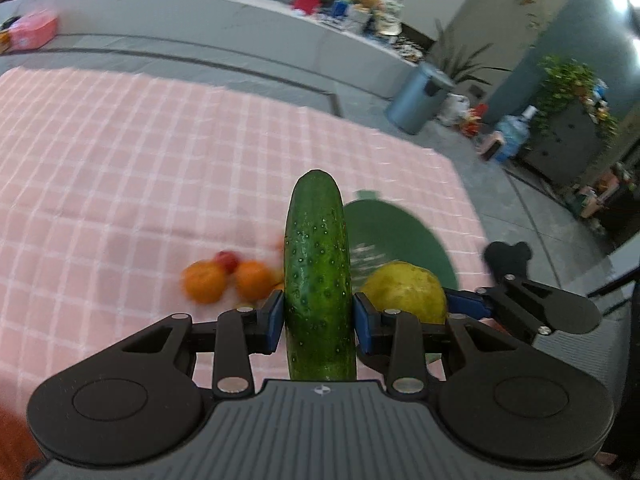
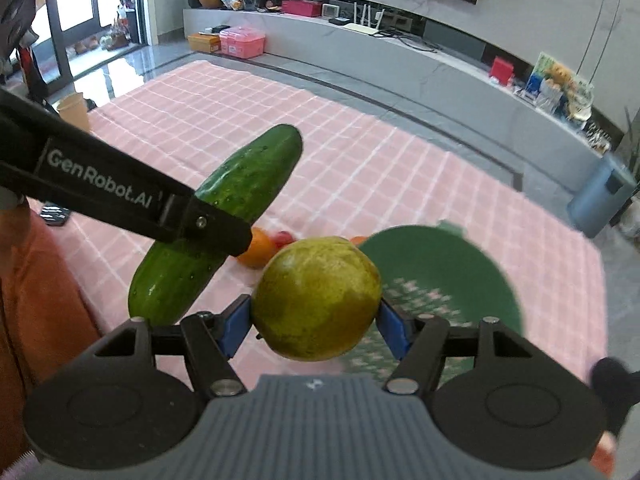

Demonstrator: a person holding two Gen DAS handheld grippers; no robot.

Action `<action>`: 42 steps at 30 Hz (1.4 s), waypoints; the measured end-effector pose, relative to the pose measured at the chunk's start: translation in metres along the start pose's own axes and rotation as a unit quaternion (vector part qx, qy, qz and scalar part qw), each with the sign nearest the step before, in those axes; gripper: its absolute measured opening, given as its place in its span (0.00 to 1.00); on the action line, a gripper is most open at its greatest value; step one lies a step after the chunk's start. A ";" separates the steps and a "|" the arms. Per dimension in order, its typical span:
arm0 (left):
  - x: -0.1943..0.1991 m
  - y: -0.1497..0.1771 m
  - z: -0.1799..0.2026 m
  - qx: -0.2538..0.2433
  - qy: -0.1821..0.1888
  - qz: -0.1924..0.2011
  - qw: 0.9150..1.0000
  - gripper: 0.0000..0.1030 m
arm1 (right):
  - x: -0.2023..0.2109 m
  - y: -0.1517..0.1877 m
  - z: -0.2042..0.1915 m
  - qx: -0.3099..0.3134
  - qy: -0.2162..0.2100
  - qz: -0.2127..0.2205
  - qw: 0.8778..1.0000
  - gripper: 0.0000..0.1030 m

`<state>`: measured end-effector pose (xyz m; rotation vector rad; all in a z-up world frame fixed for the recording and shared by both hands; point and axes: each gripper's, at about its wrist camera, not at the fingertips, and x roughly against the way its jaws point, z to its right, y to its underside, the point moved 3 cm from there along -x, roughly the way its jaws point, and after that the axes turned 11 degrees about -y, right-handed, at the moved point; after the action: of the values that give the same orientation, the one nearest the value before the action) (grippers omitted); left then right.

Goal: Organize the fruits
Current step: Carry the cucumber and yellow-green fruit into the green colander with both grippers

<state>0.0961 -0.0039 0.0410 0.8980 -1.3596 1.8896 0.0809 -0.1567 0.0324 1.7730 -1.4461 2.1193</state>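
My left gripper point(image 1: 318, 320) is shut on a green cucumber point(image 1: 318, 272) and holds it above the pink checked cloth point(image 1: 120, 168). My right gripper point(image 2: 316, 320) is shut on a yellow-green round fruit point(image 2: 316, 298), also held in the air. The fruit shows just right of the cucumber in the left wrist view point(image 1: 404, 292), and the cucumber shows at the left in the right wrist view point(image 2: 224, 216). A green perforated basket point(image 2: 444, 280) lies on the cloth below and to the right. Two oranges point(image 1: 224, 280) and a small red fruit point(image 1: 227, 260) lie on the cloth left of the basket.
The cloth covers a low surface on a grey floor. A grey bin point(image 1: 418, 98) stands beyond the cloth's right corner. A long grey shelf point(image 2: 400, 52) with boxes runs along the back. A pink box point(image 2: 242, 42) sits on the floor at the far side.
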 end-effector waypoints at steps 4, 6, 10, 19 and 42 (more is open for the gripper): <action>-0.020 -0.020 0.032 -0.022 0.020 -0.004 1.000 0.39 | 0.005 -0.007 0.025 0.014 0.020 -0.014 1.000 0.62; -0.030 -0.022 0.041 -0.029 0.029 -0.015 0.999 0.39 | 0.003 -0.009 0.040 0.024 0.034 -0.025 0.999 0.62; -0.066 -0.029 0.059 -0.034 0.046 -0.056 0.997 0.39 | -0.009 -0.007 0.067 0.041 0.048 -0.041 0.997 0.62; -0.133 -0.036 0.080 -0.061 0.033 -0.121 0.990 0.39 | -0.054 0.007 0.114 0.040 0.029 -0.095 0.994 0.62; -0.177 -0.029 0.073 -0.104 0.005 -0.180 0.978 0.50 | -0.100 0.027 0.120 0.051 -0.009 -0.157 0.986 0.65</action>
<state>0.2311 -0.0848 -0.0715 0.9518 -1.2625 1.4488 0.1929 -0.1980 -0.0722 1.9092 -0.9944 2.0483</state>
